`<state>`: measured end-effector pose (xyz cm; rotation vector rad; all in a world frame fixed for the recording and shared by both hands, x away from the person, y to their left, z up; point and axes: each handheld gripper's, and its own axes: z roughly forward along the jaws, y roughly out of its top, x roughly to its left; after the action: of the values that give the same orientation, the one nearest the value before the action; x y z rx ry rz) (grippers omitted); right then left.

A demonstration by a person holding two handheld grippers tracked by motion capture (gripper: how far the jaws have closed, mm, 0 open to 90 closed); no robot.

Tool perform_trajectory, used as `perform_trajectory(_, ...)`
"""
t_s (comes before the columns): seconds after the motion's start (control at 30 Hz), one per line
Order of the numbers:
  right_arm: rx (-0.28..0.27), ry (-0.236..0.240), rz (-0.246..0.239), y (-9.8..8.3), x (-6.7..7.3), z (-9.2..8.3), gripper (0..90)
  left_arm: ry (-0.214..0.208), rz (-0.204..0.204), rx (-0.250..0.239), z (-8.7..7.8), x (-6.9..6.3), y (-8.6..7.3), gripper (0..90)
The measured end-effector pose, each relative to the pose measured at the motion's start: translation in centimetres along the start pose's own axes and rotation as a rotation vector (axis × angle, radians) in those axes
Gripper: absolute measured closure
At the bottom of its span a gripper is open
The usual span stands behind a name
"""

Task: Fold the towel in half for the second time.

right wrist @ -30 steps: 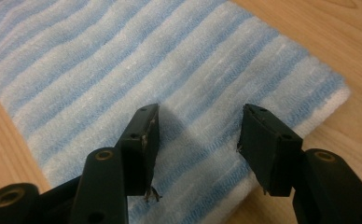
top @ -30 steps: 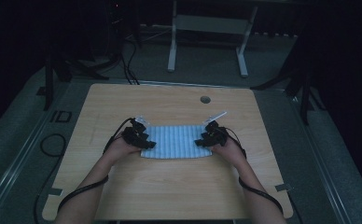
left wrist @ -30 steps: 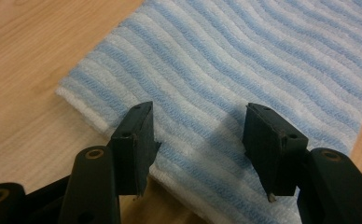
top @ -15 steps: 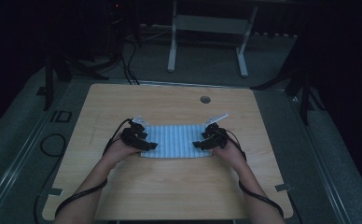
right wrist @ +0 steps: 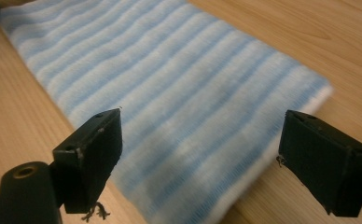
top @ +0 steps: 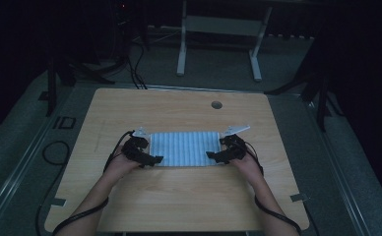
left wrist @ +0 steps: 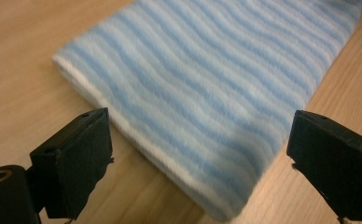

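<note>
From the high view, a folded blue-and-white striped towel [top: 183, 149] lies flat on the wooden bench [top: 179, 196], a little nearer the person than the middle. The left tongs [top: 152, 160] sit at the towel's left end and the right tongs [top: 213, 156] at its right end, each held in a hand coming up from the near edge, the tips pointing inward at the near corners of the cloth. A small round hole [top: 216, 104] shows in the bench top beyond the towel, well apart from it. Black cables trail back from both tongs along the forearms.

In the left gripper view, the left tongs [left wrist: 200, 149] stand wide open, their jaws having just been opening. The towel's [left wrist: 207, 93] near corner lies between the two black jaws, but neither pad presses on it; the cloth rests on the bench [left wrist: 25, 93] with its folded white edge facing the camera.

In the right gripper view, the right tongs [right wrist: 200, 149] are likewise spread wide, their jaws having just been opening too. The towel [right wrist: 170, 93] stretches away between the jaws, lying loose on the bench [right wrist: 309, 42] and free of both pads. Some frayed thread hangs from the jaw at the left.
</note>
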<state>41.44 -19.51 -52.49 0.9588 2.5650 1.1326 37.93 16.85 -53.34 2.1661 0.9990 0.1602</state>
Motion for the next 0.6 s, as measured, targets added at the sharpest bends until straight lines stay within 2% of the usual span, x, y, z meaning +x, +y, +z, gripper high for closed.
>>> perform_trajectory(0.07,-0.002,0.001,0.003,-0.4,-0.2,-0.3,13.1,0.013,0.003,-0.013,-0.2,-0.1,-0.4,6.7)
perform_trajectory(0.13,-0.008,-0.009,0.002,-0.8,-0.4,-0.6,13.2,0.039,-0.005,-0.001,-0.6,-0.2,-0.6,6.7)
perform_trajectory(0.2,-0.013,-0.01,0.01,-1.3,-0.6,-1.0,13.4,0.054,-0.006,0.007,-0.8,-0.4,-0.9,0.7)
perform_trajectory(0.3,-0.016,-0.013,0.017,-1.7,-0.9,-1.4,13.4,0.064,-0.003,0.014,-1.0,-0.5,-1.3,0.7)
perform_trajectory(0.33,-0.018,-0.026,0.02,-2.3,-1.2,-2.0,13.4,0.079,-0.006,0.005,-1.3,-0.6,-1.7,0.7)
perform_trajectory(0.6,-0.042,-0.047,0.052,-4.0,-2.2,-3.8,13.2,0.087,-0.039,-0.02,-2.5,-0.2,-3.5,0.6)
